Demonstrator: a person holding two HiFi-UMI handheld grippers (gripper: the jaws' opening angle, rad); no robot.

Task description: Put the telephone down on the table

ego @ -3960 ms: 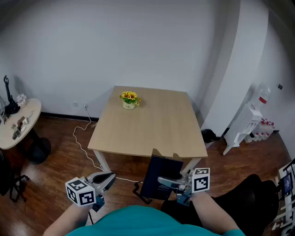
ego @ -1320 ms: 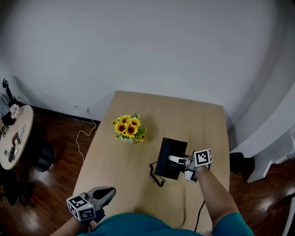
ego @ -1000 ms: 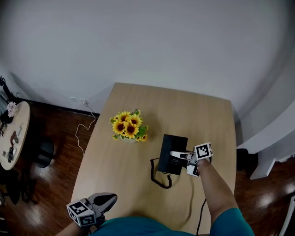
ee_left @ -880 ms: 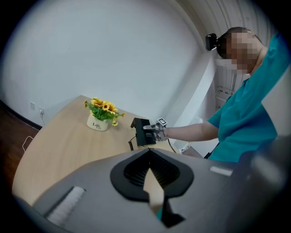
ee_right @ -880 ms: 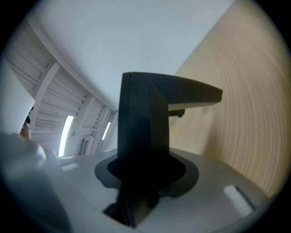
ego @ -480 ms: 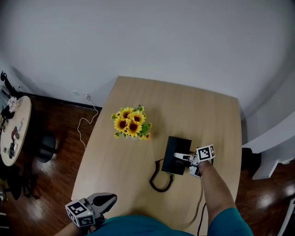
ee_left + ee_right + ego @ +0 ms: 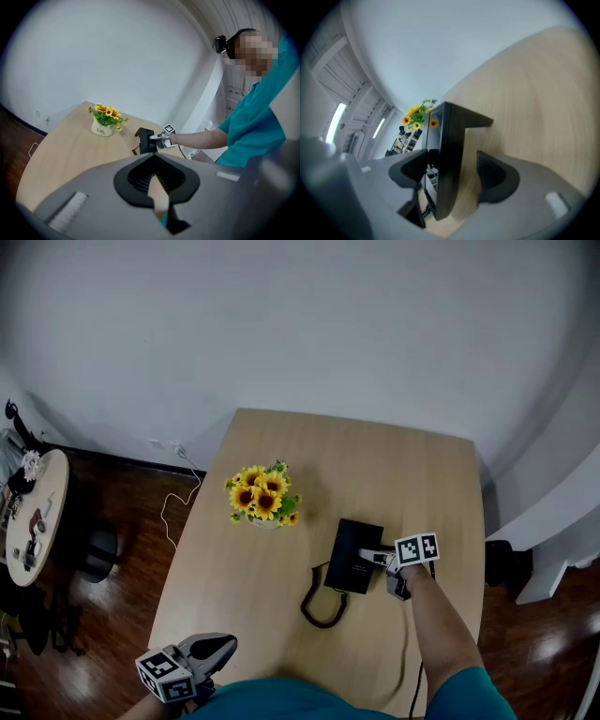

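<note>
The black telephone (image 7: 354, 557) is at the right middle of the wooden table (image 7: 375, 465), with its coiled cord (image 7: 323, 606) trailing toward me. My right gripper (image 7: 368, 557) reaches it from the right. In the right gripper view the telephone (image 7: 447, 159) stands edge-on between the jaws of the right gripper (image 7: 452, 171). The jaws are opening, with a gap at the right-hand pad. Seen in the left gripper view, the telephone (image 7: 146, 140) stands nearly upright, its low end at the tabletop. My left gripper (image 7: 220, 645) hangs shut off the table's near left corner, holding nothing.
A white pot of yellow sunflowers (image 7: 262, 502) stands left of the telephone. A round side table (image 7: 33, 512) with small items stands at the far left on the dark wooden floor. A white cable (image 7: 178, 493) runs along the floor by the table's left edge.
My right gripper has sunk with the telephone to the tabletop, and its jaws have spread apart. The coiled cord now lies on the table. The left gripper has stayed put.
</note>
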